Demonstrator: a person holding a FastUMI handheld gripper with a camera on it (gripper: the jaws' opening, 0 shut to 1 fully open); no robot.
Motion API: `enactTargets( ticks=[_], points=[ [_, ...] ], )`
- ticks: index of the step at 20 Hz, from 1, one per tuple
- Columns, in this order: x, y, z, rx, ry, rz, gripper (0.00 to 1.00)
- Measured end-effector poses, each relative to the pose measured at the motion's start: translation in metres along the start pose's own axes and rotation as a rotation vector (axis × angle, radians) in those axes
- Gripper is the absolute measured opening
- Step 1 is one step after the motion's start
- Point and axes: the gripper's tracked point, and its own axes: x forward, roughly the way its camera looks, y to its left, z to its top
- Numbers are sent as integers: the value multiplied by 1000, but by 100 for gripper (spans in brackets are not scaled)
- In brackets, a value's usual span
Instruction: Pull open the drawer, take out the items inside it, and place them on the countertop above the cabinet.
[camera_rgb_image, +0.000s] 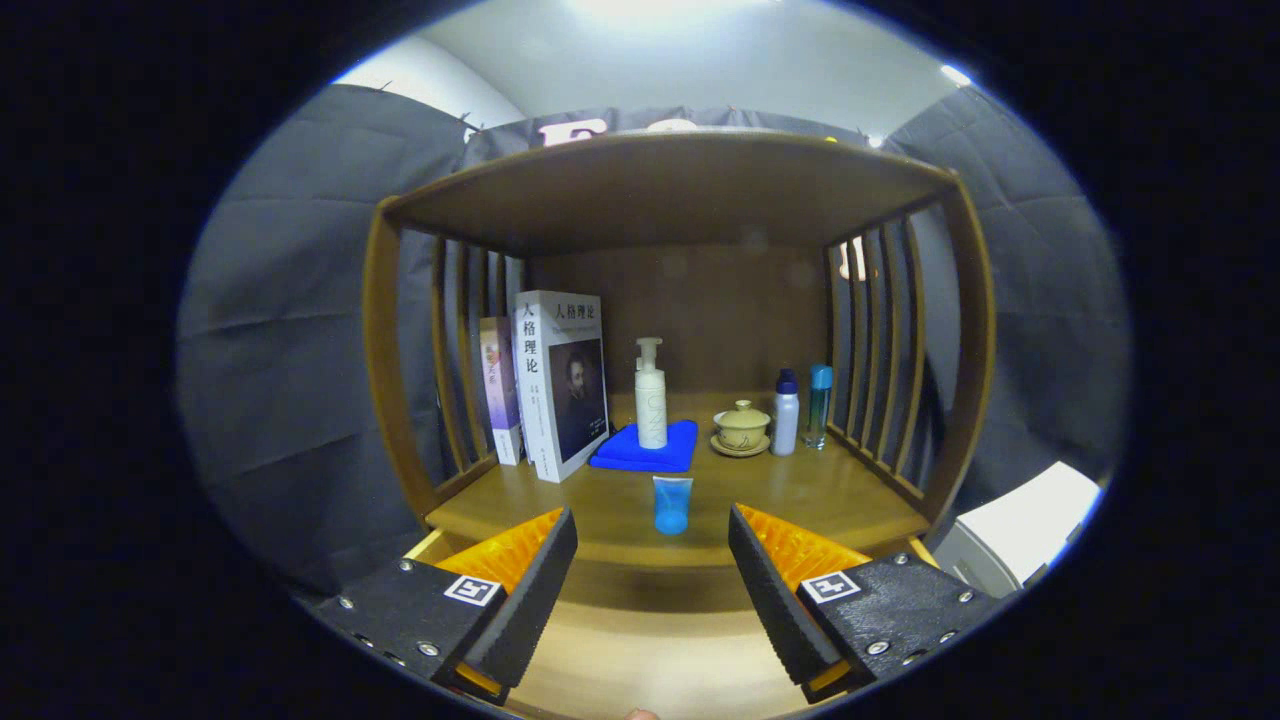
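The gripper (652, 580) hangs with its fingers spread wide, gripping nothing, above the open drawer (640, 650); beyond them a blue tube (671, 504) stands near the countertop's (800, 500) front edge; further back sit a blue cloth (645, 450), pump bottle (651, 395), books (555, 385), lidded cup (741, 427) and two bottles (800, 408); slatted wooden sides and a shelf (670, 185) enclose it.

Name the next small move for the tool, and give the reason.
Probably tip the tool down toward the open drawer below it. Its fingers stand apart with nothing between them, and a small blue tube already stands on the countertop just ahead of them, apart from the blue cloth. Whether anything is left in the drawer cannot be told from here.
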Motion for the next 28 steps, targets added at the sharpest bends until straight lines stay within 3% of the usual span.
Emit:
enactTargets(
  ticks=[4,7,13,24,28],
  points=[
    [-50,6,-9,-65,-74,-33,94],
    [-85,30,-26,-62,-137,1,94],
    [-131,40,-81,16,-89,-2,94],
    [-125,13,-175,67,122,-141,93],
    [-124,17,-174,104,128,-146,93]
  ],
)
